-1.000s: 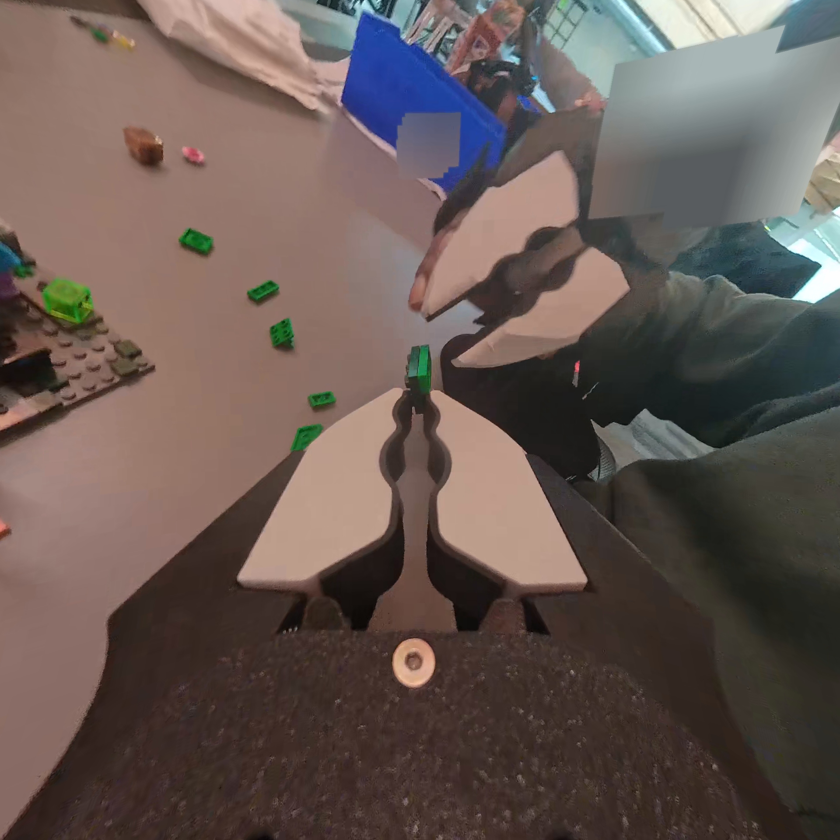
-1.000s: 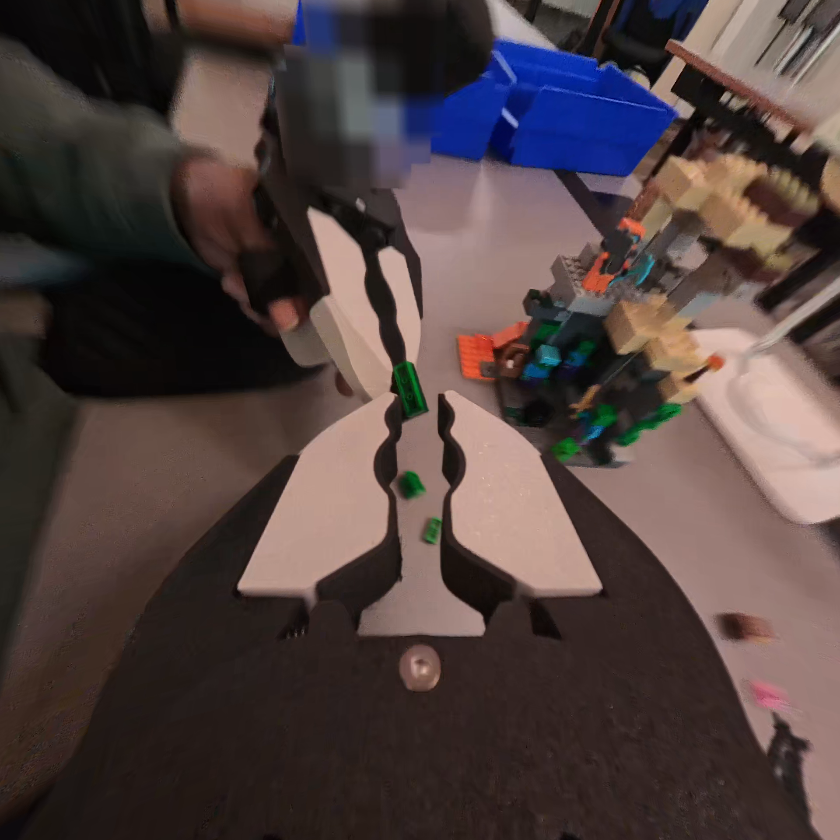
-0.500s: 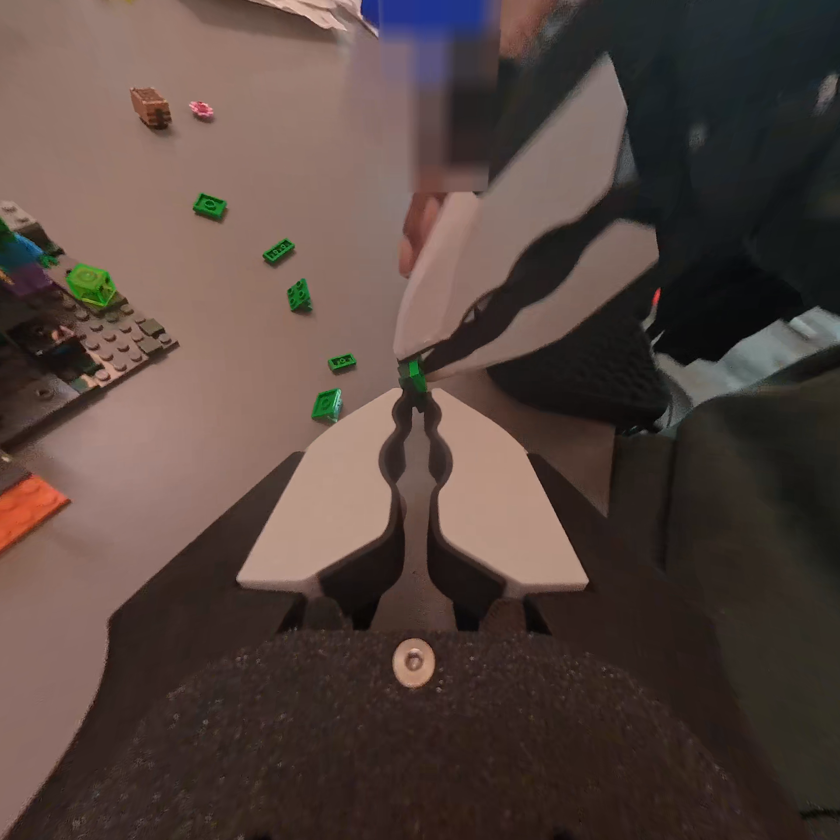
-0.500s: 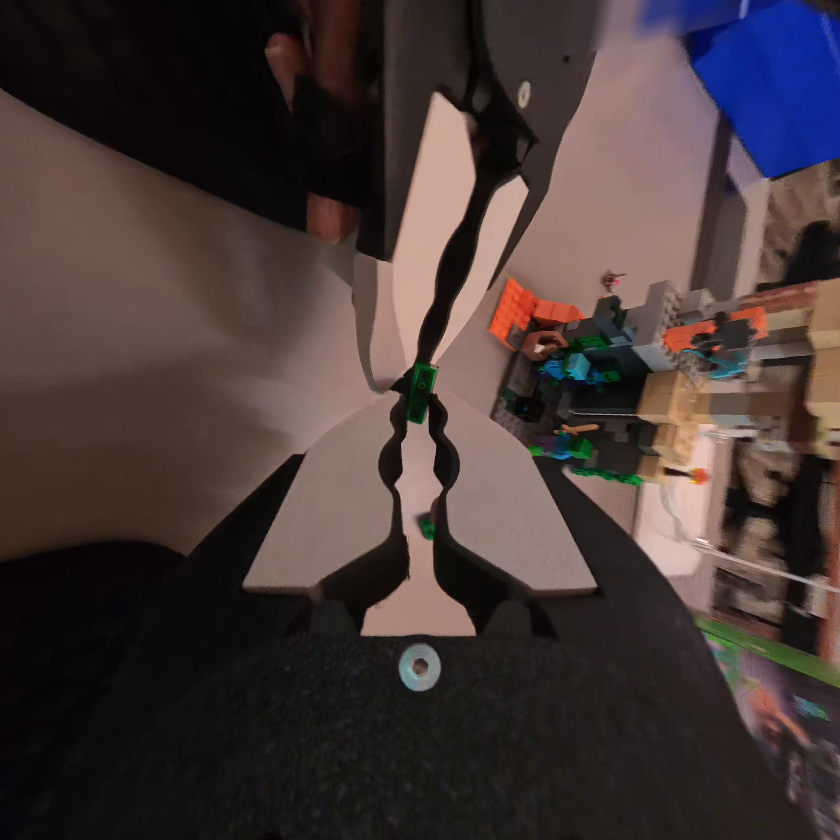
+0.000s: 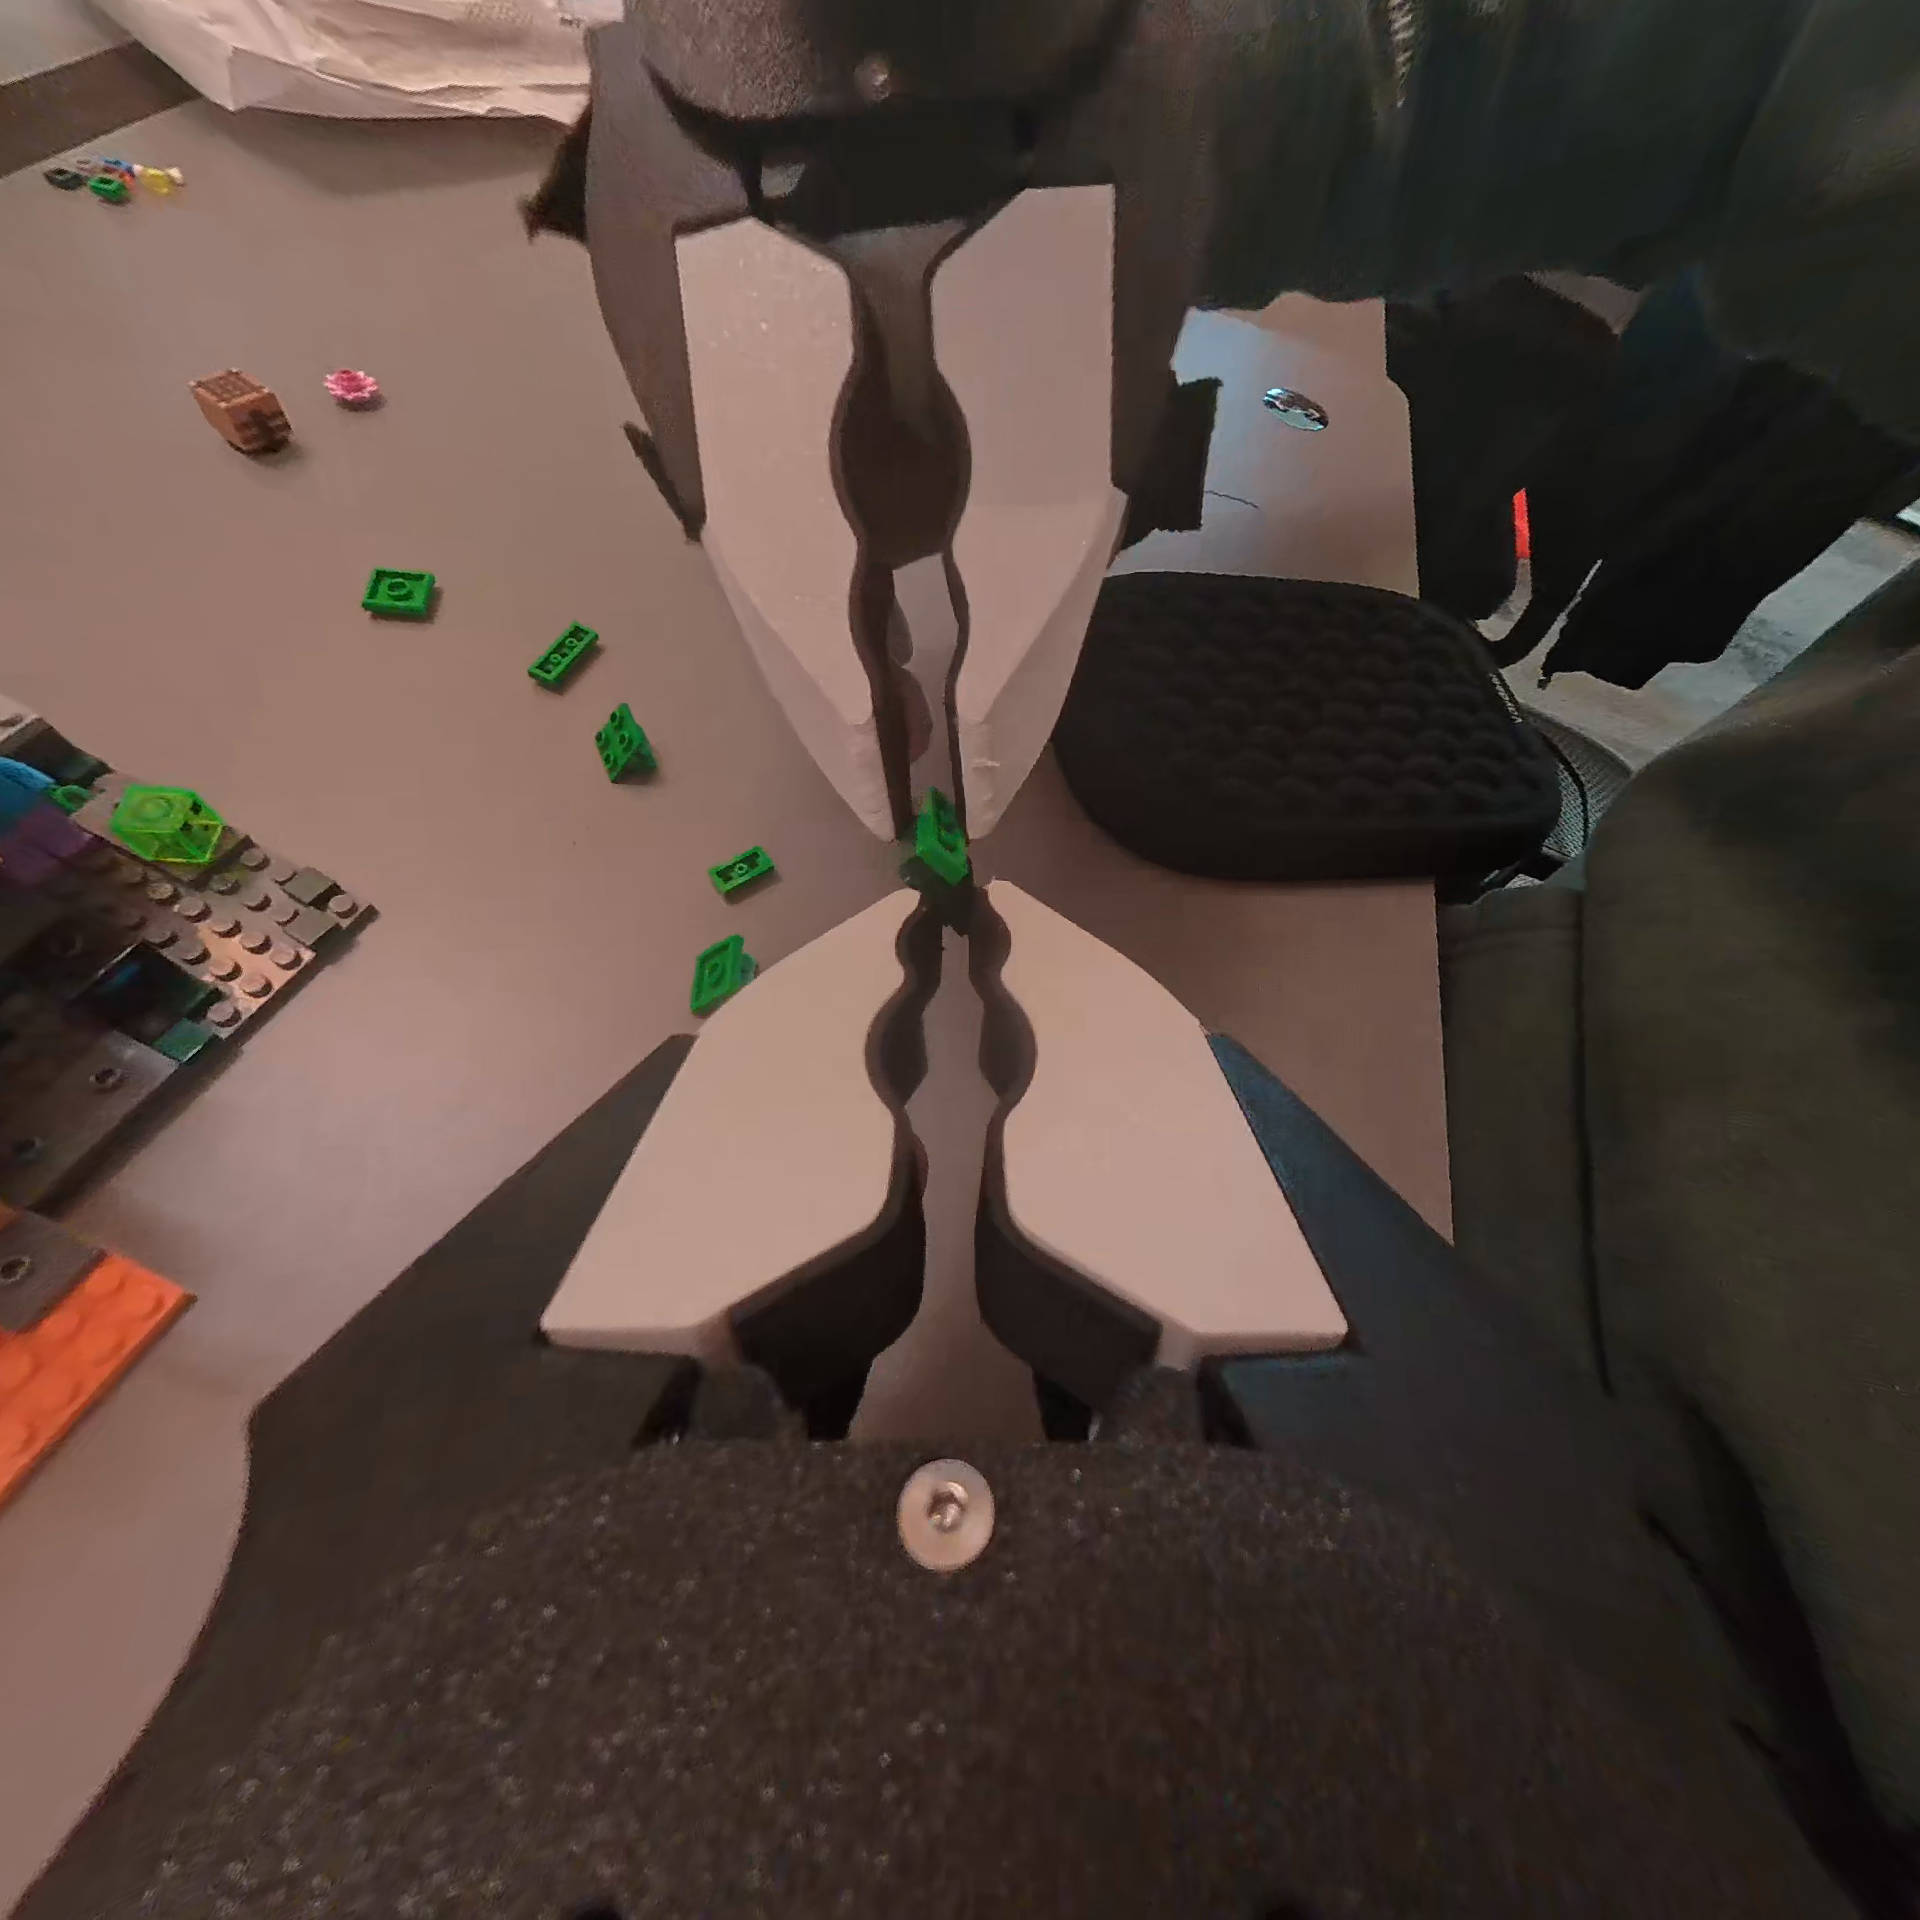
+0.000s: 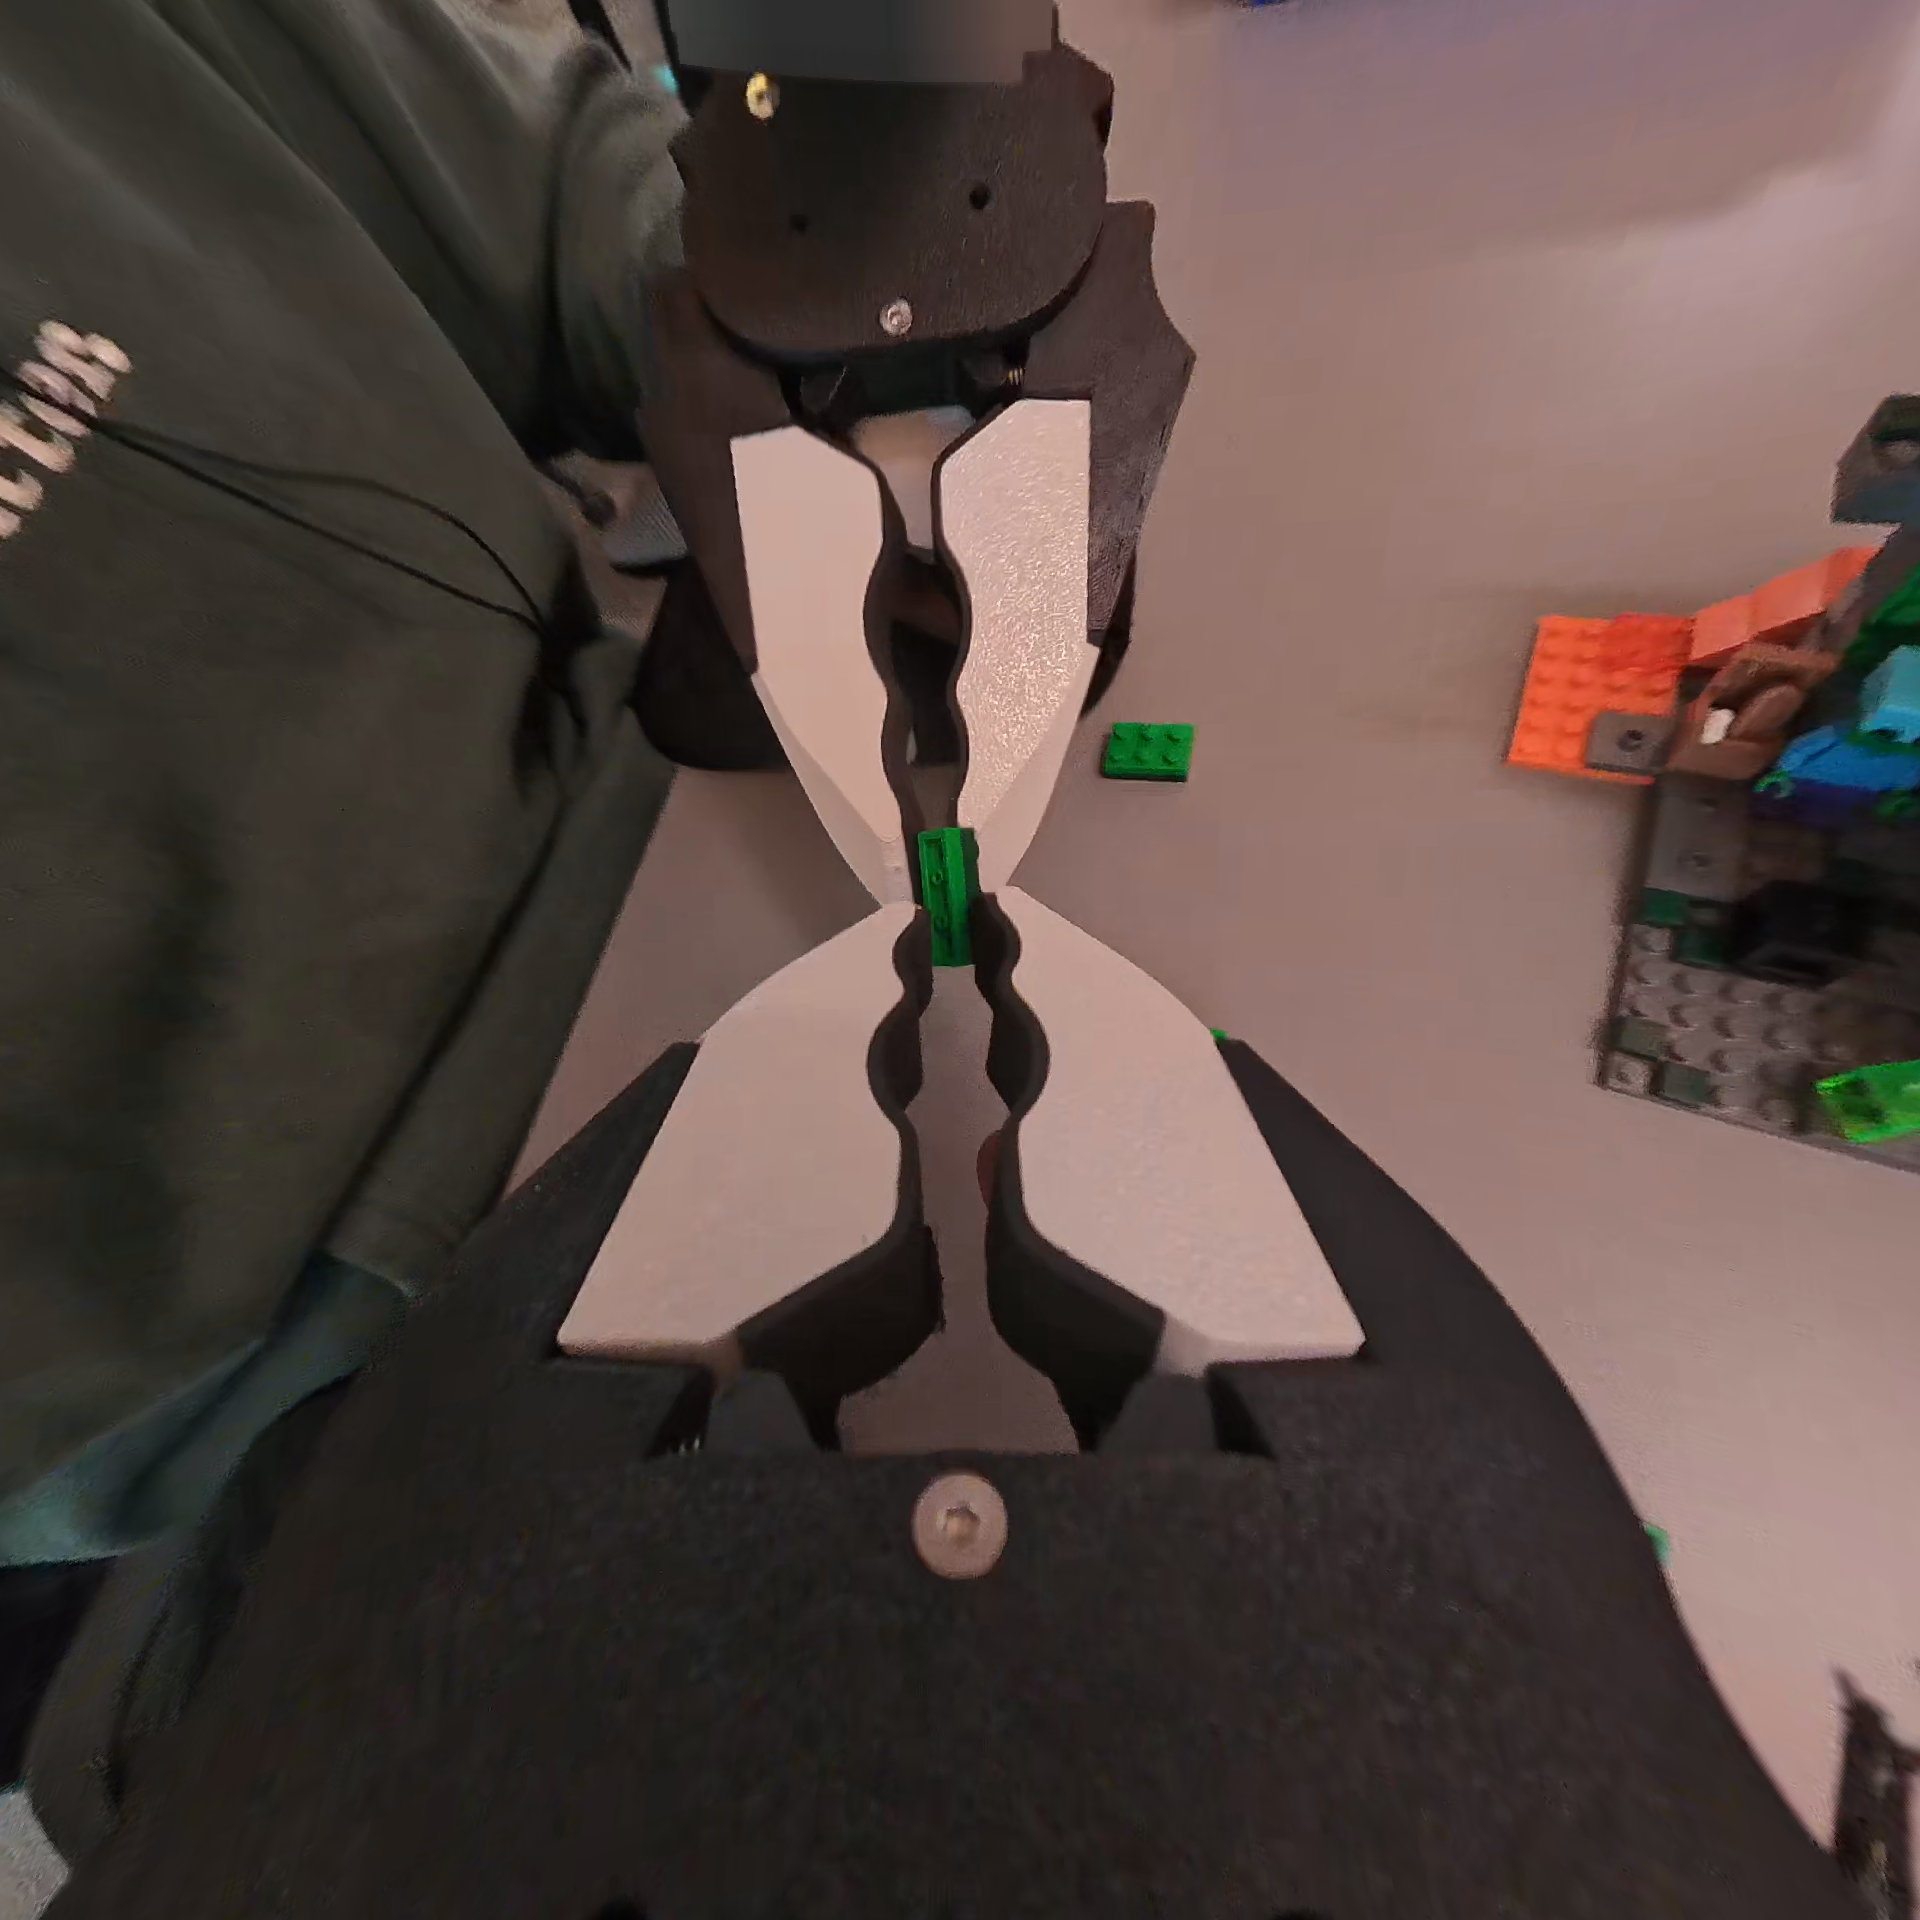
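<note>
We see white lettering on a dark green sleeve (image 6: pixel 260 644). Our left gripper (image 5: pixel 943 896) and right gripper (image 6: pixel 951 914) meet tip to tip above the grey table (image 5: pixel 312 499), both pinched nearly closed on one small green brick piece (image 5: pixel 940 847). Loose green plates (image 5: pixel 399 595) and a brick model (image 6: pixel 1766 883) lie beside; the table edge is near.

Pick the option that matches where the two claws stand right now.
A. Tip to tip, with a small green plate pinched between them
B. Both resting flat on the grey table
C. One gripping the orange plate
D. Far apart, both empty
A: the left claw and right claw meet tip to tip, both shut on the small green plate.
</note>
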The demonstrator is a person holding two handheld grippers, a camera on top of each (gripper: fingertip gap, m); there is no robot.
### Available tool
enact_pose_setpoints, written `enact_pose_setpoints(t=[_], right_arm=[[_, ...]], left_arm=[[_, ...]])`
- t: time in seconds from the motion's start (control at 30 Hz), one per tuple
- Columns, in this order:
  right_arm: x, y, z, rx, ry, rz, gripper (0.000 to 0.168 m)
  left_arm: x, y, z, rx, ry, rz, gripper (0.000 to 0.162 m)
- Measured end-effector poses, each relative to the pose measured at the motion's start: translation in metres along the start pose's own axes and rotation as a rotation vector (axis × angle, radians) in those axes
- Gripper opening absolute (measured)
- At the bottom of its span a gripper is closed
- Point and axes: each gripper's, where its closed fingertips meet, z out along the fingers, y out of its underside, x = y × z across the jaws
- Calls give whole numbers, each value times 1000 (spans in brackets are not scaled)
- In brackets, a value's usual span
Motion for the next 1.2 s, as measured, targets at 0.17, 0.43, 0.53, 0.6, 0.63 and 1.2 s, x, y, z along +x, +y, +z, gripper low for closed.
enact_pose_setpoints(t=[0.17,0.43,0.53,0.6,0.63,1.2], right_arm=[[-6,2,-2,107,-58,78,5],[12,-5,-4,-90,566,-457,13],[17,-4,-5,-214,757,-656,11],[16,-1,-3,-271,799,-703,10],[16,-1,-3,-292,808,-703,10],[2,-1,-1,-155,474,-365,6]], left_arm=[[3,1,3,-16,28,-7,5],[-11,-2,1,23,22,-233,5],[-12,-4,2,31,34,-297,5],[-11,-2,3,18,39,-305,5],[-10,-1,3,16,44,-314,5],[-12,9,2,-88,-46,-73,4]])
